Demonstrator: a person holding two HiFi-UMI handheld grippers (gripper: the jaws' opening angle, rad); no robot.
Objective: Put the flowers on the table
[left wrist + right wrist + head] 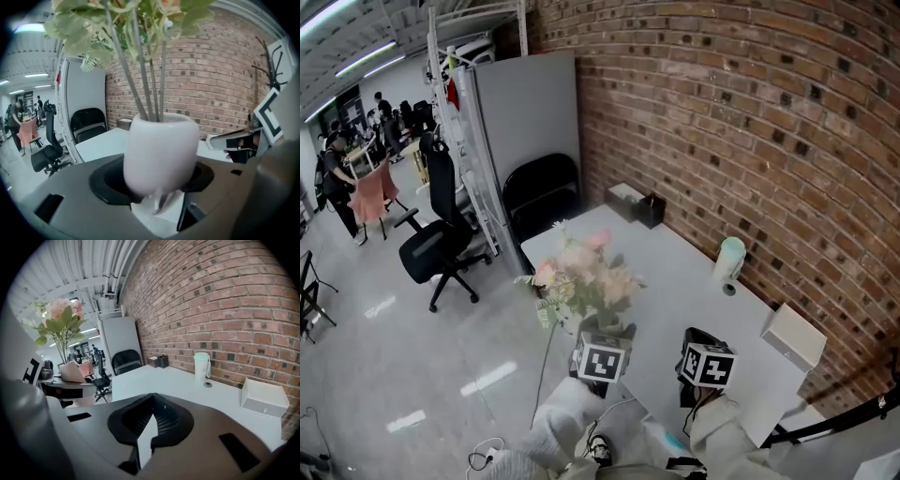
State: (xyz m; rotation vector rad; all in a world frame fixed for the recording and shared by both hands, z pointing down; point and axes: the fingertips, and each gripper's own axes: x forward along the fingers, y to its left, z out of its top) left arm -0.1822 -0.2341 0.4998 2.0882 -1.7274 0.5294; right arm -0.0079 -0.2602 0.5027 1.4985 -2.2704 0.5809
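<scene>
Left claw (602, 352) clenched on the sides of a white vase (159, 150). The flowers (581, 272) stand upright in it, pink and cream heads with pale green leaves. The vase is at the bench's (675, 281) left edge, toward the near end; contact with the surface cannot be made out.

Right claw (152, 399) clenched, tips together, nothing between them; it sits just right of the left one over the near end.

Bench: white, mostly bare. A mint cup (730, 260) stands at the right edge, a white box (794, 336) at the near right, and two small boxes (637, 204) at the far corner.

Room: a brick wall (750, 122) runs along the bench's right edge. A black folding chair (541, 192) stands at the far end against a grey partition (530, 112). An office chair (436, 239) stands on the glossy floor (384, 356) to the left, with people in the distance.
</scene>
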